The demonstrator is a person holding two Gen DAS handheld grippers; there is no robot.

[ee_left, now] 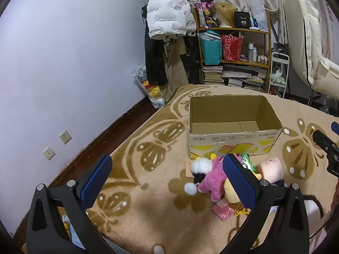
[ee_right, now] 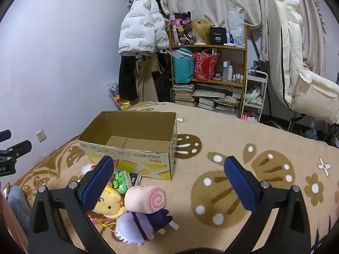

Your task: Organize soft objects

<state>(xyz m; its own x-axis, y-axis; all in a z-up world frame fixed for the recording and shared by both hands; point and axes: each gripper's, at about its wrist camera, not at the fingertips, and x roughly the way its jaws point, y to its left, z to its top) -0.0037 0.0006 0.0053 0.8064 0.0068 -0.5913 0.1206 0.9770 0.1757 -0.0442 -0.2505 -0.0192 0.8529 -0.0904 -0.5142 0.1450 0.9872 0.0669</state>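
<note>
An open cardboard box point(ee_left: 233, 148) stands on the patterned blanket; it also shows in the right wrist view point(ee_right: 127, 158). Its inside looks bare. A heap of soft toys lies in front of it: a pink plush point(ee_left: 211, 180), a white pompom point(ee_left: 200, 165), a pink roll-cake plush point(ee_right: 145, 199), a yellow plush point(ee_right: 109, 208), a white-haired doll in purple point(ee_right: 142, 224) and green packets point(ee_right: 119, 182). My left gripper point(ee_left: 167, 182) is open and empty above the blanket, left of the heap. My right gripper point(ee_right: 169, 184) is open and empty above the roll plush.
A beige and brown blanket point(ee_right: 233, 190) covers the bed. A shelf point(ee_right: 211, 80) with bags, books and bottles stands behind, beside a white puffer jacket point(ee_right: 139, 33). The wall point(ee_left: 63, 63) runs along the left. A padded chair point(ee_right: 296, 80) is at the right.
</note>
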